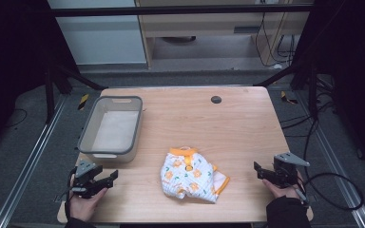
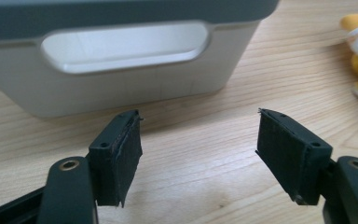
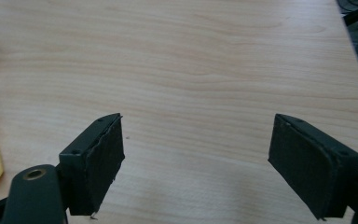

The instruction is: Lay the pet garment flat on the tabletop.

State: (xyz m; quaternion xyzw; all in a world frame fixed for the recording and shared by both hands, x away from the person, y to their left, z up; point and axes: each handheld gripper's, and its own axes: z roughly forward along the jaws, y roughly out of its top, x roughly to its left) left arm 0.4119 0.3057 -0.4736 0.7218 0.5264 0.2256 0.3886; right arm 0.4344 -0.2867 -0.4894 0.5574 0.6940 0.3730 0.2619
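Start of the job: small patterned garment [image 1: 190,179] lies crumpled on the table [image 1: 237,123], just right of the grey bin [image 1: 110,127]. Left gripper [image 1: 107,179] and right gripper [image 1: 261,172] flank it, jaws spread, empty. Next: probably close in and pinch the cloth.

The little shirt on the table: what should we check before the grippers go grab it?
1. Left gripper open, nothing between the fingers: ok.
2. Right gripper open and empty: ok.
3. Little shirt lies crumpled on the table between both grippers, untouched: ok.
4. Grey bin stands upright with nothing inside: ok.
5. Bare wood between each gripper and the shirt: ok.
6. Best place to pinch the shirt: cannot tell.
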